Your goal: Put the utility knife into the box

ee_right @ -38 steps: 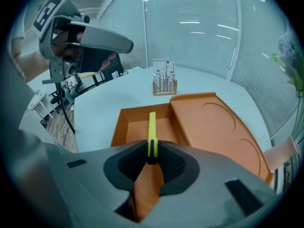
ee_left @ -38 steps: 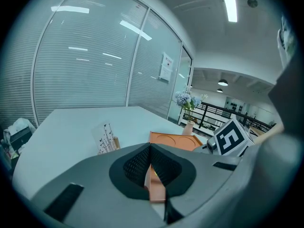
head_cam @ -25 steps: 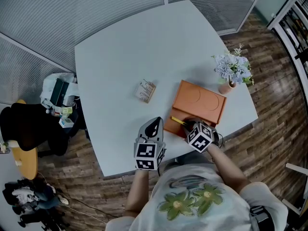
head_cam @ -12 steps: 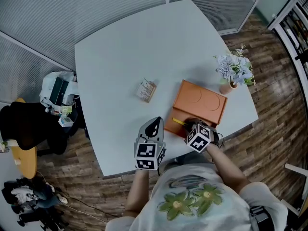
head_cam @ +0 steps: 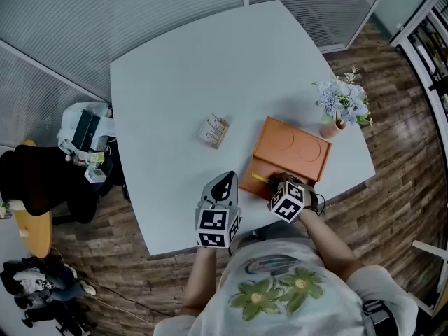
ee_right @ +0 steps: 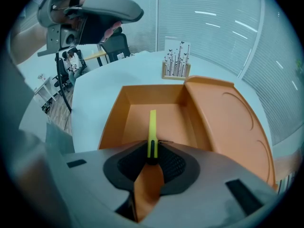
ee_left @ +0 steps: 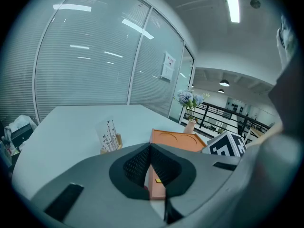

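Note:
An orange box (head_cam: 262,171) lies open near the table's front right edge, with its lid (head_cam: 294,148) folded back beyond it. My right gripper (head_cam: 275,183) hovers at the box's near side, shut on a yellow utility knife (ee_right: 152,129). In the right gripper view the knife sticks out forward over the box's open tray (ee_right: 135,122); its rear end is hidden between the pads. In the head view only a short yellow piece of the knife (head_cam: 260,178) shows. My left gripper (head_cam: 223,182) stands to the left of the box, shut and holding nothing.
A small wooden card holder (head_cam: 213,131) stands mid-table, left of the box. At the table's right edge, just beyond the lid, is a vase of pale flowers (head_cam: 341,103). A dark chair and bags (head_cam: 77,145) sit off the table's left side.
The right gripper with the knife has edged very slightly to the left. The left gripper and the box have not moved.

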`<state>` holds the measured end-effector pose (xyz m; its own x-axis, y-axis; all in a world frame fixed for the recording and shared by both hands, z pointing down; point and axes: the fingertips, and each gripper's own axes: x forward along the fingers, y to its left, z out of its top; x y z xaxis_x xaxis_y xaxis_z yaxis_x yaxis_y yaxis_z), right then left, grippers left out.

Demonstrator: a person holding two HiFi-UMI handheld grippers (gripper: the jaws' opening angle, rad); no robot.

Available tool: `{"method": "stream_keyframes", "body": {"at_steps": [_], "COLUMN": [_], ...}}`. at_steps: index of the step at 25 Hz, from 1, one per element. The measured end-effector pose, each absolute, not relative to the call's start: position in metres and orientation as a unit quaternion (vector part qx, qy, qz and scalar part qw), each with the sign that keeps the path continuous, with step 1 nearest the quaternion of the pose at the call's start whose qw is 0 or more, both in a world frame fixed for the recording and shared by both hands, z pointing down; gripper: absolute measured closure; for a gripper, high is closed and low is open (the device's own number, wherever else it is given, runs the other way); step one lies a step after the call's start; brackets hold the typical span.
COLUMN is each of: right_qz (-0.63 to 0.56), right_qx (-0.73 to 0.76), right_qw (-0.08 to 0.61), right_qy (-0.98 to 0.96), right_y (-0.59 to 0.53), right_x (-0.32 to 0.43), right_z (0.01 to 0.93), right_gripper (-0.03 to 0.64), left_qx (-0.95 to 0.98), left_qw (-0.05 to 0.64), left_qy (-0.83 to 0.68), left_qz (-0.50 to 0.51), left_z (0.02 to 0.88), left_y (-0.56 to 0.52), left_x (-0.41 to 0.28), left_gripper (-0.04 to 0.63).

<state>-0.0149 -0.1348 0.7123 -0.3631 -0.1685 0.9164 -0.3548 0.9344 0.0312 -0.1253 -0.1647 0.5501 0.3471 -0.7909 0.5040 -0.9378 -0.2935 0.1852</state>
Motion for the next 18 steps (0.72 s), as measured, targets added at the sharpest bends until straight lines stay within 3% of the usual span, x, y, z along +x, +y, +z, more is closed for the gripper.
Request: {"method": "stream_keyframes", "body": {"at_steps": [3, 18], "right_qz": [0.093, 0.089], "right_qx": [0.157, 0.184], "right_qw": [0.540, 0.513], "right_qy": [-0.822, -0.834], "right_y": [-0.133, -0.134], "right_x": [-0.015, -0.015], "right_z": [0.712, 0.683], "right_gripper": [0.516, 0.515], "left_qx": [0.787, 0.791], "left_qw": [0.228, 0.215], "left_qy": [-0.551, -0.553], "left_qz": [0.158, 0.151], "left_z": [0.548, 0.534], "left_y": [-0.163, -0.154], "left_x": [-0.126, -0.126], "left_gripper": [0.595, 0.595]}}
